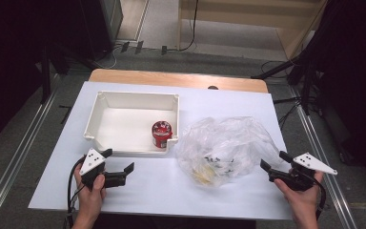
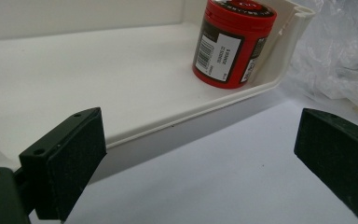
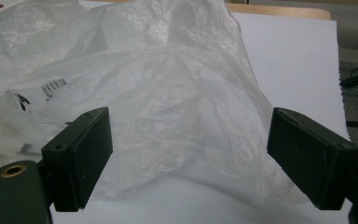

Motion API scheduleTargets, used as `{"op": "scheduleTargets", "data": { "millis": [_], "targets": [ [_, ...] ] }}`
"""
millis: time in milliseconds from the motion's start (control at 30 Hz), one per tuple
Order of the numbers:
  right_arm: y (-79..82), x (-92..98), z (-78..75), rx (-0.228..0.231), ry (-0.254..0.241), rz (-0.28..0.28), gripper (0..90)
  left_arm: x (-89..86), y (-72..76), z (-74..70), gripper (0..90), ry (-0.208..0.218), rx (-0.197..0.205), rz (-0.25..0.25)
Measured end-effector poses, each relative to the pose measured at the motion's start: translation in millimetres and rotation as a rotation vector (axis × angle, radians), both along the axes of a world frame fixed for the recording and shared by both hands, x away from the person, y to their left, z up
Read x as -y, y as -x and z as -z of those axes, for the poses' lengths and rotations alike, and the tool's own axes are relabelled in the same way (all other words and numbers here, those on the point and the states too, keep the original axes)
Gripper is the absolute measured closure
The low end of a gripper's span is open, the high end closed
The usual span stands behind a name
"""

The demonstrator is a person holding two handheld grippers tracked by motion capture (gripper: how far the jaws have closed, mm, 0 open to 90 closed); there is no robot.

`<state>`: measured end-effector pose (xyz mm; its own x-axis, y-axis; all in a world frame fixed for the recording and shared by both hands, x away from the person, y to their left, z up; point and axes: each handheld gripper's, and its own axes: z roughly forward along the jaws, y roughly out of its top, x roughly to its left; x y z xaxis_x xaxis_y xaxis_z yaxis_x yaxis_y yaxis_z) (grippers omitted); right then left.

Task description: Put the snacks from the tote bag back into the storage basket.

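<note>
White paper covers the table (image 1: 171, 186) in the high view, with a white tray (image 1: 106, 98) at the left and a crumpled clear bag (image 1: 228, 143) at the right, just beside the tray's right wall. A red jar (image 1: 161, 134) stands upright in the tray's near right corner. The left gripper (image 1: 119, 161) is held just in front of the tray's near left corner, jaws apart and empty. The right gripper (image 1: 274, 163) is held at the bag's right edge, jaws also apart. Dark and yellowish contents lie low in the bag, too small to tell.

White plastic dominates the left gripper view: the tray's near rim (image 2: 186, 121) runs between the wide-spread jaws, which hold nothing. The jar (image 2: 233, 44) shows a white barcode label on its side, a detail lost from above, and stands close against the corner wall. A bit of the bag (image 2: 340, 51) lies beyond.

Thin film rises ahead in the right gripper view, where the bag (image 3: 182, 98) stands between the open jaws, near but ungripped; whether the pads touch it cannot be told. Black print shows through the film at the left.
</note>
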<state>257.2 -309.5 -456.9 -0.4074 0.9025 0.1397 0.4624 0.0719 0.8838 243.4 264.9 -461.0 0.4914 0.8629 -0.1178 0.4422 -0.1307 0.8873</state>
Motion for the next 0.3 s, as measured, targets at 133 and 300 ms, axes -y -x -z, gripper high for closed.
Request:
{"op": "scheduleTargets", "data": {
  "millis": [133,300],
  "targets": [
    [-0.5,6.6,7.6,-0.005,-0.03,0.012,14.5,0.2,-0.5,0.1,2.2,0.003,-0.003,0.006],
    [-1.8,13.3,18.9,0.005,-0.1,0.07,14.6,0.1,-1.4,0.2,2.2,0.005,-0.007,0.007]
  ]
}}
